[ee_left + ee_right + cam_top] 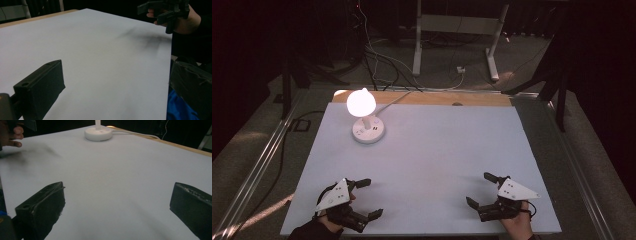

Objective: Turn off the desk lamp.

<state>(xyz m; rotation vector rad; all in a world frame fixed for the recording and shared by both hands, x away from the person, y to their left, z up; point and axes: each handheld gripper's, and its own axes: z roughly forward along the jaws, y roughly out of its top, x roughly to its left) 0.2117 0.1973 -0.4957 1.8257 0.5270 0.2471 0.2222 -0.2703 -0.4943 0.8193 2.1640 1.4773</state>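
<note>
high view: a white table top [427, 165] with a lit white desk lamp [364, 117] standing near its far left corner, a white cord running from the lamp's base off the far wooden edge [427, 98]. the left gripper [371, 198] is held at the near left edge and the right gripper [477, 190] at the near right edge, well apart from each other and from the lamp. each carries a grey three-cornered plate, and both point inward with jaws spread wide, nothing between them. this view alone shows the lamp's glowing shade, the floor cables and a white frame stand [457, 35] beyond the table.

left gripper view: own two black jaws stand wide apart over bare table top [100, 62]; the right-hand jaw hangs past the table's edge. the right gripper [160, 11] appears far off at the upper right, held in a hand [185, 21], casting a blurred shadow on the surface. a blue patch sits below the table edge at the lower right, too cut off to identify.

right gripper view: own jaws wide apart above the table top [112, 175]. the lamp [98, 132] shows its round base and the foot of its stem, the shade cut off by the top edge. fingers of the other hand [13, 136] enter at the upper left; the object they hold is dark and cropped.
</note>
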